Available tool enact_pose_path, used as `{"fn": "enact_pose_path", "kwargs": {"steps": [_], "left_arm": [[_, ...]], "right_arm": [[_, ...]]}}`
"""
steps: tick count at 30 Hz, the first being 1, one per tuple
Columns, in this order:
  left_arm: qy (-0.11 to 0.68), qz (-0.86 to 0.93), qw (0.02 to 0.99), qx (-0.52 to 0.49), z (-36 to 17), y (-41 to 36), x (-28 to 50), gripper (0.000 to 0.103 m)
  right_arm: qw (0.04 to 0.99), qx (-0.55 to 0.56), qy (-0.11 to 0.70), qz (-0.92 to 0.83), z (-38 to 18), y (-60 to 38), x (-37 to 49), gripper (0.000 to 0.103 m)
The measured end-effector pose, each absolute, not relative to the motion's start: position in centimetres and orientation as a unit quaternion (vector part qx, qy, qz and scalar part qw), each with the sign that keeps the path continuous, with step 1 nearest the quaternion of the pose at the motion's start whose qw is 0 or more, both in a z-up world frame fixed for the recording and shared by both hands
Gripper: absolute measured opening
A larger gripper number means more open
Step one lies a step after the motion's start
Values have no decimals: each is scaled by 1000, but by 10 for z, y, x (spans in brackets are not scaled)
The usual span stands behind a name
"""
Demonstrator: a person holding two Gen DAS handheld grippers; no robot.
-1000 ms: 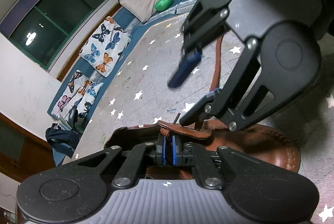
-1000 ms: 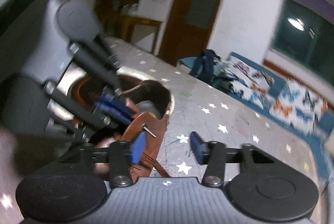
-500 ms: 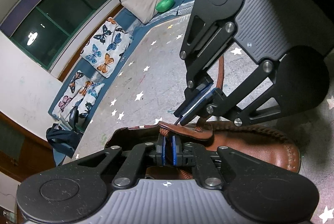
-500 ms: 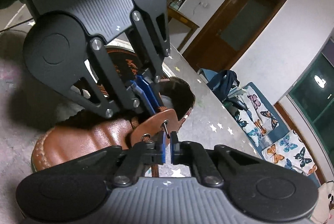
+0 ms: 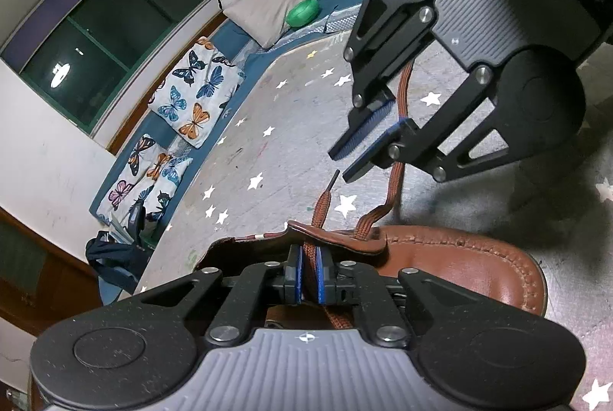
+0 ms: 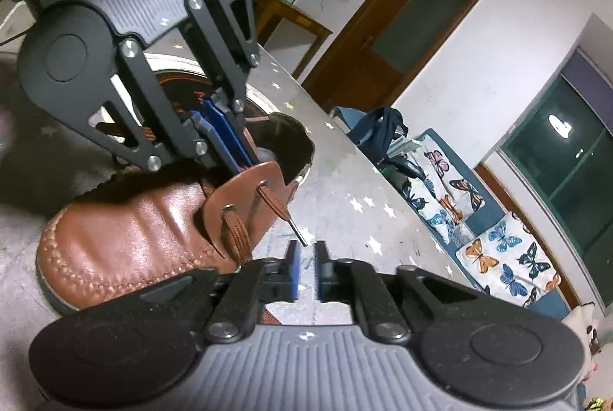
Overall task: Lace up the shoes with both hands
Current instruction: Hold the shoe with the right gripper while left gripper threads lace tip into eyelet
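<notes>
- Your left gripper (image 5: 309, 271) has its jaws pressed together on the brown lace (image 5: 317, 215), pinching the flat woven part right at the edge of the leather flap (image 6: 245, 196)
- Your right gripper (image 6: 305, 267) has its jaws spread a little, holding nothing; the lace tip (image 6: 298, 230) hangs just in front of the gap, near the left pad but seemingly not touching it
- The lace comes out through the upper eyelet (image 6: 263, 183) of the flap, and a second strand runs through the lower eyelet (image 6: 228, 208) beside it
- Another stretch of lace trails away over the floor behind the right gripper in the left view
- The shoe (image 6: 134, 231) lies on the star-patterned mat (image 5: 268, 143), toe toward the right gripper's side, opening toward the butterfly cushions (image 5: 191, 93)
- Expect the lace to be soft, limp and light; it will likely sag or twist if held far from its end
- The dark tip looks stiff and narrow, so it is probably the best place for your right jaws to close, just behind the tip where the weave begins
- The flap is probably springy leather and may shift when the lace is pulled, so keep the left pinch close to the eyelet
</notes>
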State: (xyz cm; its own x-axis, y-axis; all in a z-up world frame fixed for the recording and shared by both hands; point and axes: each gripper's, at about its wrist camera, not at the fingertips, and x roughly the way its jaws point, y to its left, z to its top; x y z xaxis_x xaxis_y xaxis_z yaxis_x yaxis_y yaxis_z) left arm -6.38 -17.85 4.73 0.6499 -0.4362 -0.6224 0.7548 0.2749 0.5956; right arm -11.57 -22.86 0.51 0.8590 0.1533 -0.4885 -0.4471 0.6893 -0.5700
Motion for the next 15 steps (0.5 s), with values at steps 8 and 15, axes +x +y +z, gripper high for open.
{"fn": "enact_pose_path", "kwargs": {"steps": [8,15], "left_arm": [[172,-378,785,460,49,-176,-63,10],[182,-374,804,425,55,-165,-65,11]], "right_arm": [[865,-429,178,191,-3,-206,-119,11],[849,-462,164,199,-16,-190,-111,9]]}}
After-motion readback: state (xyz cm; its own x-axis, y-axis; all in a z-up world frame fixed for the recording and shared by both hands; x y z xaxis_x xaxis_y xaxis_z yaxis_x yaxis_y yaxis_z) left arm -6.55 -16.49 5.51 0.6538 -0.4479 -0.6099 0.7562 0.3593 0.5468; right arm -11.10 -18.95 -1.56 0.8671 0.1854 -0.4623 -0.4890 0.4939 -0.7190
